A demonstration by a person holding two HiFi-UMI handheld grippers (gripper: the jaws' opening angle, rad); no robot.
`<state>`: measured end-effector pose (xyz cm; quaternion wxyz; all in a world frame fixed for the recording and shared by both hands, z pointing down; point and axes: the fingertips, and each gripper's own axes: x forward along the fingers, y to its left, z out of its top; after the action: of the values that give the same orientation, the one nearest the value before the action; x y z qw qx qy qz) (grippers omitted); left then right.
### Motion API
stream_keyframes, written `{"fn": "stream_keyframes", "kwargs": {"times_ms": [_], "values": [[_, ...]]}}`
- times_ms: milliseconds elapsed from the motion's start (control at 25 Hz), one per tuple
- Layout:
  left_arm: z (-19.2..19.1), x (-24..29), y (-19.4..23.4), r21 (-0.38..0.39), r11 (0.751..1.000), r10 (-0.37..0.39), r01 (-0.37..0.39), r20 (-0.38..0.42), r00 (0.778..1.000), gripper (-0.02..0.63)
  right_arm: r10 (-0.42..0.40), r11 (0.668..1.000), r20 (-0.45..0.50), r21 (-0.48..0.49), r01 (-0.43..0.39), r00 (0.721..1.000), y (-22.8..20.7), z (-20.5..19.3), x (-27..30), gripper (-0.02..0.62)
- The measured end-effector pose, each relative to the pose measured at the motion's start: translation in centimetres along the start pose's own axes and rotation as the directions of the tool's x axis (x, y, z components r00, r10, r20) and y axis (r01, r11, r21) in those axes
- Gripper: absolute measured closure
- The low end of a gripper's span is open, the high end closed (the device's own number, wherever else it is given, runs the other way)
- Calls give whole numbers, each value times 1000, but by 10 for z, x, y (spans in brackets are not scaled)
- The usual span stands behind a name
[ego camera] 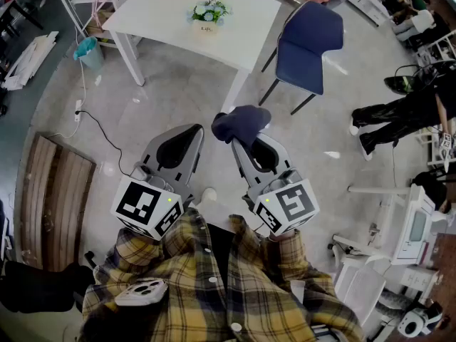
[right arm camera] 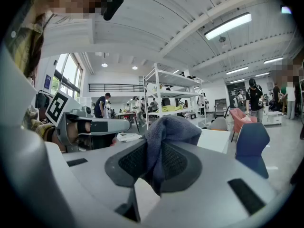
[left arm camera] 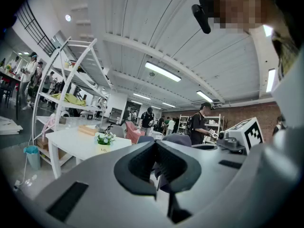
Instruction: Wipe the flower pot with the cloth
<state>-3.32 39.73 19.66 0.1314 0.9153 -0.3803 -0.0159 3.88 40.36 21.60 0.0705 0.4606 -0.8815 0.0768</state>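
Observation:
The flower pot is small and pale, with white and blue flowers, and stands on the white table far ahead of me. The left gripper view shows the flower pot on the table at left. My right gripper is shut on a dark blue cloth, which bunches above the jaws. In the right gripper view the cloth hangs down between the pads of that gripper and hides the pot. My left gripper is shut and empty, and its jaws meet with nothing between them. Both grippers hang over the floor, well short of the table.
A blue chair stands right of the table. A teal bin and a white shelf frame are at the table's left. A cable and a wooden pallet lie on the floor at left. People and equipment crowd the right side.

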Motion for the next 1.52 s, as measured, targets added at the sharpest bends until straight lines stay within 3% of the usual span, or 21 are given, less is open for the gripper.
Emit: {"fn": "stream_keyframes", "kwargs": {"times_ms": [520,920,1200,1520], "values": [[-8,13,-25,54,999,2,-3,9,1000,600,20,1000,29,16,-20,999,-14,-7,-25,532],[-8,20,-27,47,999,26,-26,20,999,600,32,999,23,34,-33,999,-26,-14,-30,532],[-8,36,1,26,999,35,-35,17,999,600,42,998,7,43,-42,999,-37,-15,-1,532],[11,83,69,27,1000,15,-15,12,1000,599,27,999,6,41,-27,1000,-68,1,74,532]]}}
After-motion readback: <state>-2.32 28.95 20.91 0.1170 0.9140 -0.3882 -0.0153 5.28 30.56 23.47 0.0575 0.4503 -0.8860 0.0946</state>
